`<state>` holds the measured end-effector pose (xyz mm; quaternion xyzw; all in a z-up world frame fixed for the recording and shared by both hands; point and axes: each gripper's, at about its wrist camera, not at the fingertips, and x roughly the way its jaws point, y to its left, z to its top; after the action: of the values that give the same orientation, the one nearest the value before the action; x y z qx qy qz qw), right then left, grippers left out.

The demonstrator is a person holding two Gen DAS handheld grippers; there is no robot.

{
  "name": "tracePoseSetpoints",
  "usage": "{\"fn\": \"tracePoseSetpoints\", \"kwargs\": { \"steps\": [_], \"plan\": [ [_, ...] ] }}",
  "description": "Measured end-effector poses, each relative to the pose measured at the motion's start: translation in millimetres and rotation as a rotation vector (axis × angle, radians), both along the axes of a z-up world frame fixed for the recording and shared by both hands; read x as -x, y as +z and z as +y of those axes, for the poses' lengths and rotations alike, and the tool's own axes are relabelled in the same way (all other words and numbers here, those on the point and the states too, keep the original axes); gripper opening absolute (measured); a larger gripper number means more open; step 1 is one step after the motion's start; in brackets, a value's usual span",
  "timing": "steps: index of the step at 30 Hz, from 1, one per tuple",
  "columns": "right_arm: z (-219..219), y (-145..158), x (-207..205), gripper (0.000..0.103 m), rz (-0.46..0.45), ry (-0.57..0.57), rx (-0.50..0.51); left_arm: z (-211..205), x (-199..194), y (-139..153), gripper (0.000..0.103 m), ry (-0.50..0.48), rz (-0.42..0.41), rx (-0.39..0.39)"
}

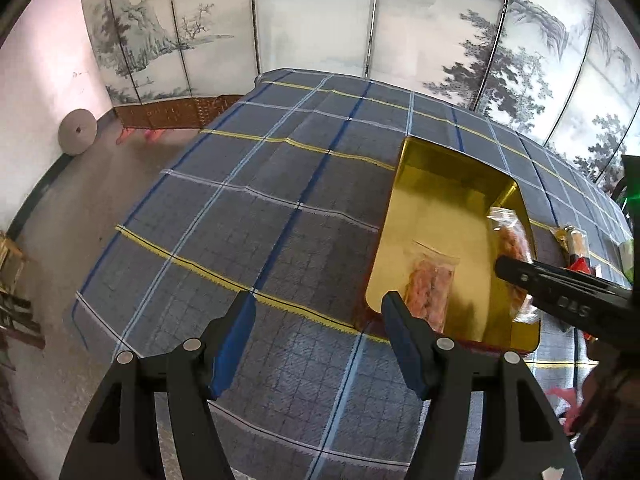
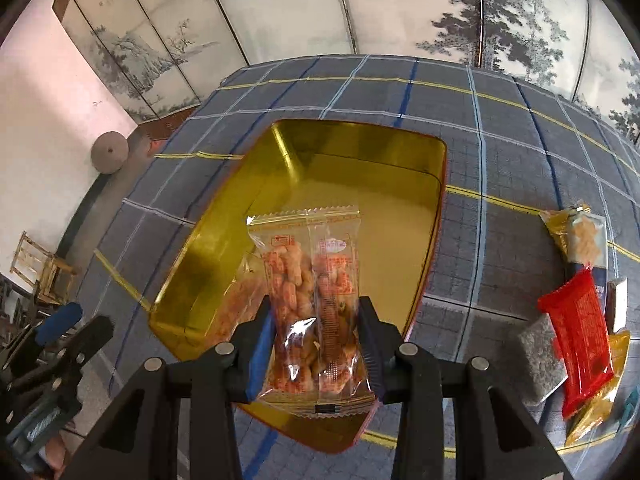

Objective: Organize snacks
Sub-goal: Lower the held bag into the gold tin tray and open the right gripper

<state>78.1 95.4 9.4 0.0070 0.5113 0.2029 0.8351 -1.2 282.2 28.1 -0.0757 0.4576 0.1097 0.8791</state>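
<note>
right hand-held gripper (image 2: 316,320) clamping clear snack packet (image 2: 310,280) mid-frame over gold tin (image 2: 360,136) | left hand-held gripper (image 1: 318,306) standing apart, empty | packet looking light, crinkly, slippery — gripping across its middle seems best

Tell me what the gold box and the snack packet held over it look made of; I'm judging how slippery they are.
Gold box: looks like thin metal, a glossy gold finish; its walls mirror light and shadow. Snack packet: clear, shiny plastic film with printed red lettering; glare, crinkles, zigzag-cut ends and visible snacks inside suggest it. The right gripper has its jaws closed on it.
</note>
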Motion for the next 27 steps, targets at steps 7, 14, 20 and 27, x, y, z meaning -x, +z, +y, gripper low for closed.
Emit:
{"fn": "tracePoseSetpoints", "kwargs": {
  "steps": [7,14,20,27],
  "plan": [
    [17,-7,0,0.040,-0.014,0.012,0.032,-1,3,0,0.062,-0.002,0.001,0.024],
    [29,-20,1,0.041,0.013,0.041,0.048,2,7,-1,0.062,0.010,0.010,0.035],
    [31,-28,4,0.041,0.031,0.065,0.062,2,8,-5,0.062,0.021,0.028,0.047],
    [16,-11,12,0.043,0.003,0.084,0.005,-6,8,-5,0.062,0.016,0.026,0.057]
  ]
}}
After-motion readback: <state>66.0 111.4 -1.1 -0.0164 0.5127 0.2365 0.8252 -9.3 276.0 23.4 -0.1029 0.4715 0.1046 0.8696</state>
